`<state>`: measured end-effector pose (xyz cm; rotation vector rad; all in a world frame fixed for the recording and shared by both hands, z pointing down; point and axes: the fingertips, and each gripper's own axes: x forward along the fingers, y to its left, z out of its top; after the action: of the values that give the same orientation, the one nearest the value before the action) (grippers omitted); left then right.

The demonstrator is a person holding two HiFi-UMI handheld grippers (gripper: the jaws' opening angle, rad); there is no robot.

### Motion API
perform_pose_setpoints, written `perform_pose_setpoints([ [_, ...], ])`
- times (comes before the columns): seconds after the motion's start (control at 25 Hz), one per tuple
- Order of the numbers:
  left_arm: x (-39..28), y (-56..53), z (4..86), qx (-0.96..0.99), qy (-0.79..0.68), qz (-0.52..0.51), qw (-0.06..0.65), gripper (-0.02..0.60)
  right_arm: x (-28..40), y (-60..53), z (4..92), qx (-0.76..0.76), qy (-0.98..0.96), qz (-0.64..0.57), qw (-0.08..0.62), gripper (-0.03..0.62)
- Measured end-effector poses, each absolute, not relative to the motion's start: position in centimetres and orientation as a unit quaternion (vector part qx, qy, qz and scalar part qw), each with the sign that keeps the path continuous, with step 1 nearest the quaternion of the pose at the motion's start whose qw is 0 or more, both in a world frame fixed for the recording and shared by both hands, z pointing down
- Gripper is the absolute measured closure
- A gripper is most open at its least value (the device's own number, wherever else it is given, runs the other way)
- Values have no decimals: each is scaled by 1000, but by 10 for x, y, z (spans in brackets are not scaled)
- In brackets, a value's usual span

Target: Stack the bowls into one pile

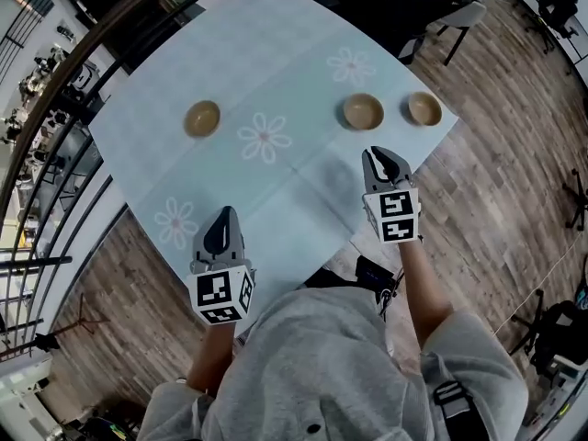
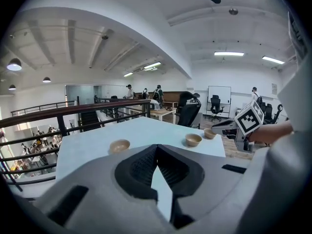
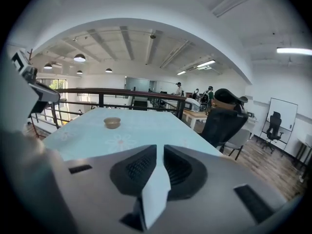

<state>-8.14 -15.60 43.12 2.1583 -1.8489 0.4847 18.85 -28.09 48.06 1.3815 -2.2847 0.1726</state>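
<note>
Three tan bowls stand apart on the light blue flowered table (image 1: 276, 62): a left bowl (image 1: 202, 118), a middle bowl (image 1: 363, 111) and a right bowl (image 1: 424, 108) near the table's right corner. My left gripper (image 1: 223, 212) hovers over the near table edge, well short of the left bowl, with its jaws closed and nothing between them. My right gripper (image 1: 379, 152) sits just in front of the middle bowl, its jaws a narrow gap apart and empty. All three bowls (image 2: 119, 145) (image 2: 193, 139) (image 2: 209, 133) show in the left gripper view beyond that gripper (image 2: 156, 147). Past the right gripper (image 3: 160, 150), only the left bowl (image 3: 112, 123) shows.
A dark railing (image 1: 55, 108) curves along the table's left side, with a drop beyond it. Wooden floor (image 1: 496, 182) lies to the right. Black office chairs (image 1: 432, 12) stand behind the far right table edge. The near table corner (image 1: 322, 265) is close to my body.
</note>
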Motion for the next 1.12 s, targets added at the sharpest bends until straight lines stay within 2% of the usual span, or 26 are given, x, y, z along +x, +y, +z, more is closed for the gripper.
perform_pose_setpoints([
  [0.6,-105,-164,438,692,-680,189,151,565,184,-356,575,412,-820,-33,397,551],
  [0.72,-108,-165,439,687,-683,193,154,565,182,-363,588,400,-814,-43,418,505],
  [1.12,-112,-161,446,676,-689,203,164,565,184,-374,613,384,-802,-53,455,509],
])
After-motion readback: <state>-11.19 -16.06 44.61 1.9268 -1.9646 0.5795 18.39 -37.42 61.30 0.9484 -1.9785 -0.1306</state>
